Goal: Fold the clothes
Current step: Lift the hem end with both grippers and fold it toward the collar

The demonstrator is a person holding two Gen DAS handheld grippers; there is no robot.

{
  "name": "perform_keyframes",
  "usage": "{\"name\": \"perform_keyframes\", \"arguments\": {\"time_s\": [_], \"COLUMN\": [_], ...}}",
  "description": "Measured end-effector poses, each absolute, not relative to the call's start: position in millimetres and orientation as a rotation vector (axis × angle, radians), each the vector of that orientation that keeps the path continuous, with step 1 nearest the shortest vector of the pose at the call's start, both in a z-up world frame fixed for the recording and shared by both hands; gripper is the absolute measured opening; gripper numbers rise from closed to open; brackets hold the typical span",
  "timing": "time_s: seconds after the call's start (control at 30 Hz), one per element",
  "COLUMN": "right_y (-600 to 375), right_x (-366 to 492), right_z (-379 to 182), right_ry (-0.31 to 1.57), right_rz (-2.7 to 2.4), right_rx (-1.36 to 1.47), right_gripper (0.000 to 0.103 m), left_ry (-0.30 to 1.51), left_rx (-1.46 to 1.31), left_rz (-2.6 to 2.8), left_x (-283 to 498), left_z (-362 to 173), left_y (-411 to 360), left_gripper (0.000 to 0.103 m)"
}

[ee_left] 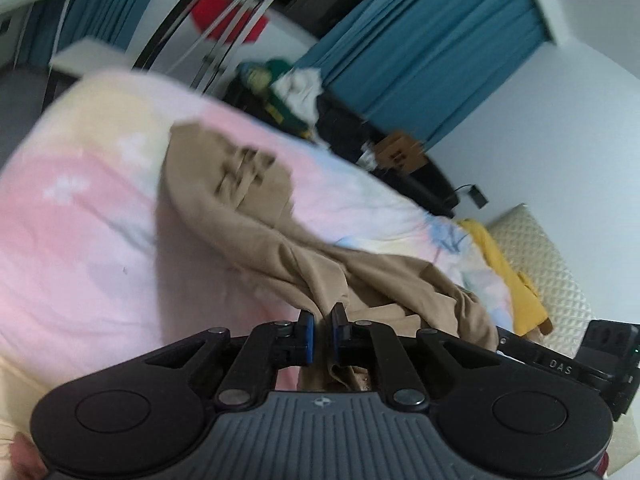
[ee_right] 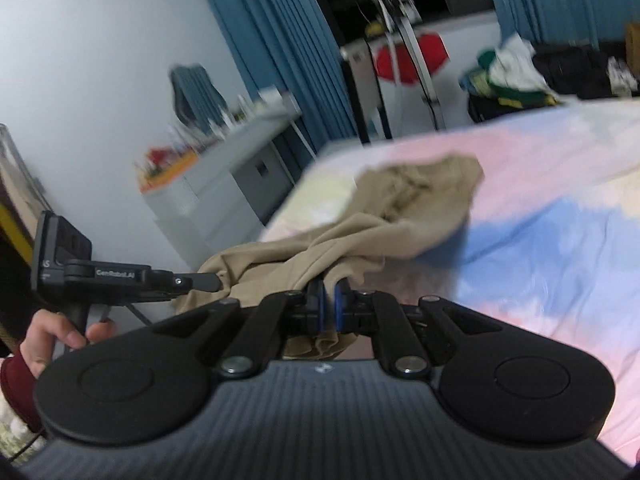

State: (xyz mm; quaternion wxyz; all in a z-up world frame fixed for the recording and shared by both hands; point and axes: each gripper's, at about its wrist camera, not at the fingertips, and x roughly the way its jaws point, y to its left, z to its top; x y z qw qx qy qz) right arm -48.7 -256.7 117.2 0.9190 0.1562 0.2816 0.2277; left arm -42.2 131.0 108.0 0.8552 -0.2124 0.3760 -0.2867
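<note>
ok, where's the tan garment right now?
The tan garment lies bunched on the pastel bedsheet, its near edge pinched by both the left tongs and right tongs.

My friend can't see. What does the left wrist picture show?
The left gripper is shut on a crumpled tan garment that trails across a pink pastel bedspread. Blue curtains hang behind.

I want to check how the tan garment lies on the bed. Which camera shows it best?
The left wrist view: the tan garment stretches across the bedsheet from the left gripper, nearly all visible, though blurred. The right wrist view shows it bunched and foreshortened beyond the right gripper.
</note>
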Motion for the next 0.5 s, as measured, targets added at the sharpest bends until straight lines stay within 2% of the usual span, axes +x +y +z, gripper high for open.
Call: {"name": "perform_keyframes", "arguments": {"time_s": [0.1, 0.27, 0.5], "right_y": [-260, -264, -265], "right_x": [-77, -128, -100], "right_z": [120, 90, 84], "right_ry": [0.548, 0.592, 0.552], "right_rz": [0.496, 0.513, 0.463], "right_rx": [0.308, 0.327, 0.345], "right_gripper": [0.008, 0.009, 0.009], "left_ry": [0.781, 0.82, 0.748], "left_rx": [-0.402, -0.396, -0.364], "left_rz": [-0.626, -0.638, -0.615], "left_x": [-79, -123, -89], "left_z": [113, 93, 97], "left_y": [124, 122, 113], "left_gripper": [0.008, 0.008, 0.009]}}
